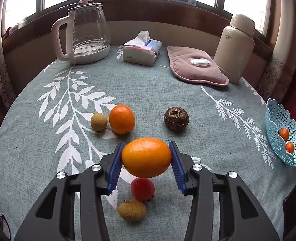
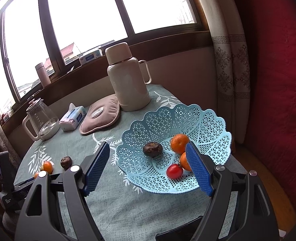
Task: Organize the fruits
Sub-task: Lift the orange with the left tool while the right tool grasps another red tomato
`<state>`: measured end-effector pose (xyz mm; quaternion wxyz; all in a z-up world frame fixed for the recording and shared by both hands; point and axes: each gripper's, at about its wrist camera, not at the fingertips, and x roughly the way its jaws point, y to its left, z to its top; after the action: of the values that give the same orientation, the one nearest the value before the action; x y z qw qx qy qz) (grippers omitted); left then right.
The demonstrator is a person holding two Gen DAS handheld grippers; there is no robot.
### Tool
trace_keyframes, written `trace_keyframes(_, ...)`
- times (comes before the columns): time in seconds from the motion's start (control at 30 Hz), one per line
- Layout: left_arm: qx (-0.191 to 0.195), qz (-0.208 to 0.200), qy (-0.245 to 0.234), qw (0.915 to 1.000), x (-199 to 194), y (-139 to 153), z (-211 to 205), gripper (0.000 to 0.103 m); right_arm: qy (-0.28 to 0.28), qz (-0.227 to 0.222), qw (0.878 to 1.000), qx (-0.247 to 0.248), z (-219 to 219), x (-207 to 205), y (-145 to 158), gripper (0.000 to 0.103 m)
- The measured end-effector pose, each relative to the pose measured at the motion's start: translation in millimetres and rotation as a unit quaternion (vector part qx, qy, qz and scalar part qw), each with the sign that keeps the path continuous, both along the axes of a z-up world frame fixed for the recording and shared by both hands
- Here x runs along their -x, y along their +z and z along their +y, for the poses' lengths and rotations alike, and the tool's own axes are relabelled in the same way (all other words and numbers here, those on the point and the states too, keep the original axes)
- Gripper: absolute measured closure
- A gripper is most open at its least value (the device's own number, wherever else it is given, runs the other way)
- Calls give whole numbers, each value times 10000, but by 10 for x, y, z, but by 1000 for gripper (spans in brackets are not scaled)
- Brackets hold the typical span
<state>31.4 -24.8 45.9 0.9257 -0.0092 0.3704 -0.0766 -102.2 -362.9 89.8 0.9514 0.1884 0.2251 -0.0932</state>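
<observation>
Orange (image 1: pixel 146 157) sits pinched between the blue pads of your left gripper (image 1: pixel 146 158), lifted above the tablecloth (image 1: pixel 148 92) with a red fruit (image 1: pixel 142 188) and a brown one (image 1: pixel 132 210) beneath it. Your right gripper (image 2: pixel 148 167) hangs spread wide and holding nothing over the blue basket (image 2: pixel 208 120), where two oranges, a red fruit and a dark one lie.

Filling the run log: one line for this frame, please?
left tool: shut on orange, lifted | right tool: open, empty, by blue basket | basket: four fruits | tablecloth: five loose
</observation>
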Motion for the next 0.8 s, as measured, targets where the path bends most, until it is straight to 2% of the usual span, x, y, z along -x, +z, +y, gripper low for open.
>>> trace_keyframes(0.3, 129, -263, 318, 9991, 114, 221, 297, 57, 133, 83, 9999, 30, 117, -35, -43, 24)
trace_keyframes(0.53, 218, -305, 501, 9980, 179, 251, 509, 57, 457, 256, 9986, 85, 376, -97, -143, 24)
trace_keyframes(0.8, 216, -458, 607, 9969, 247, 344, 706, 57, 1242, 691, 9877, -651, 800, -306, -353, 24)
